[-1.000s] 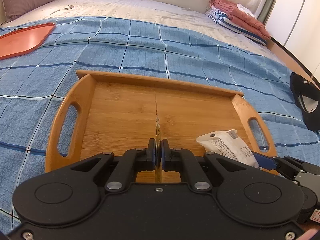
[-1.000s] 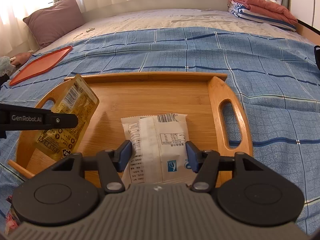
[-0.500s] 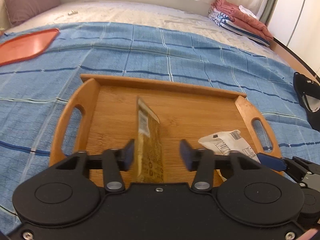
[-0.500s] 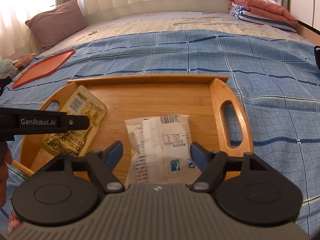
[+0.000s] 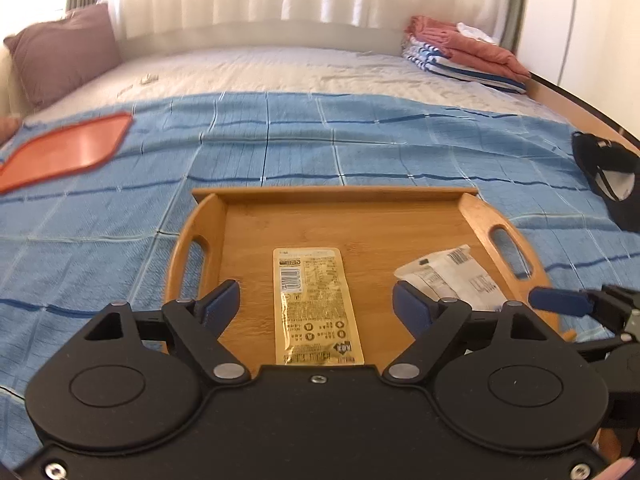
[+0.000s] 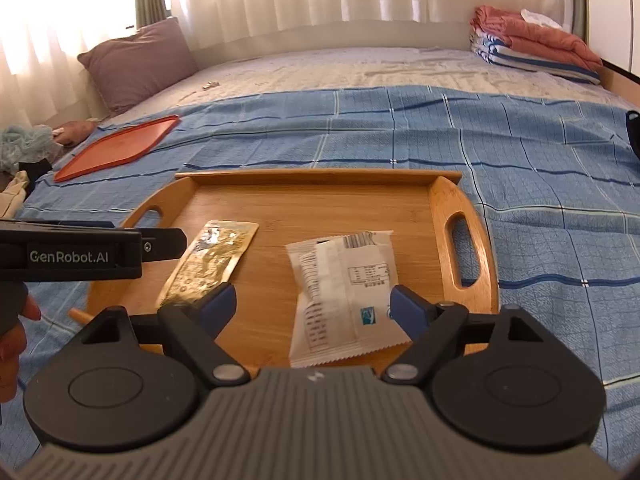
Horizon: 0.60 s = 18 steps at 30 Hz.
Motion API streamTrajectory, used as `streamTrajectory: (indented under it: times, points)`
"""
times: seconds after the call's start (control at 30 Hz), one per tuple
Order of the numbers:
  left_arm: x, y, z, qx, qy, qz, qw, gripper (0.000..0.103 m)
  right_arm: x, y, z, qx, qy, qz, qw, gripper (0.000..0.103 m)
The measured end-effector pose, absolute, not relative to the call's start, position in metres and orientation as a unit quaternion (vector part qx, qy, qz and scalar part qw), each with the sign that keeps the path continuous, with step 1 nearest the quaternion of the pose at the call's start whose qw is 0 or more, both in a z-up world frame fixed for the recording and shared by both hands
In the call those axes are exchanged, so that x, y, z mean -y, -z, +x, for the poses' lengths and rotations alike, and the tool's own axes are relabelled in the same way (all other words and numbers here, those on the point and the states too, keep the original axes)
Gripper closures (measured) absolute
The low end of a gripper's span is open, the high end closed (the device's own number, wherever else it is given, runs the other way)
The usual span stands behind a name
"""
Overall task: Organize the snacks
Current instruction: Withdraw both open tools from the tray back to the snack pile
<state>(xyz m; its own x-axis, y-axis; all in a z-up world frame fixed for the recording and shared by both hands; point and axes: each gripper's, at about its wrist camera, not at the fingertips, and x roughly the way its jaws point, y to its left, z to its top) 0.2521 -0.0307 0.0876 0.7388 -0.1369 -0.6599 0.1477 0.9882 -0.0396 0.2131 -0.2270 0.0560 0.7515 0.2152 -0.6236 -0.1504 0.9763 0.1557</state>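
A wooden tray (image 5: 360, 216) (image 6: 320, 200) with two cut-out handles lies on the blue checked blanket. A gold snack packet (image 5: 316, 304) lies flat in its left half, also in the right wrist view (image 6: 208, 264). A white snack packet (image 6: 344, 292) lies in its right half, also in the left wrist view (image 5: 452, 276). My left gripper (image 5: 316, 304) is open and empty, above the gold packet's near end. My right gripper (image 6: 312, 304) is open and empty, above the white packet's near end.
An orange lid (image 5: 68, 152) (image 6: 116, 148) lies on the blanket at the far left. A brown pillow (image 6: 140, 60) and folded clothes (image 6: 536, 52) sit at the far side of the bed. A black object (image 5: 608, 176) lies at the right edge.
My left gripper opened and let go of the gold packet, which fell flat on the tray. Both grippers pulled back and rose; the right gripper opened wider.
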Motion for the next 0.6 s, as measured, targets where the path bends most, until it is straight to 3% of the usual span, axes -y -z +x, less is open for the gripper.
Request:
streamTrajectory:
  times: [0.6]
  points:
    - [0.026,-0.112,0.163,-0.3,0.093,0.051,0.948,0.012,0.229,-0.073,0.145,-0.3,-0.121,0.041,0.945,0.007]
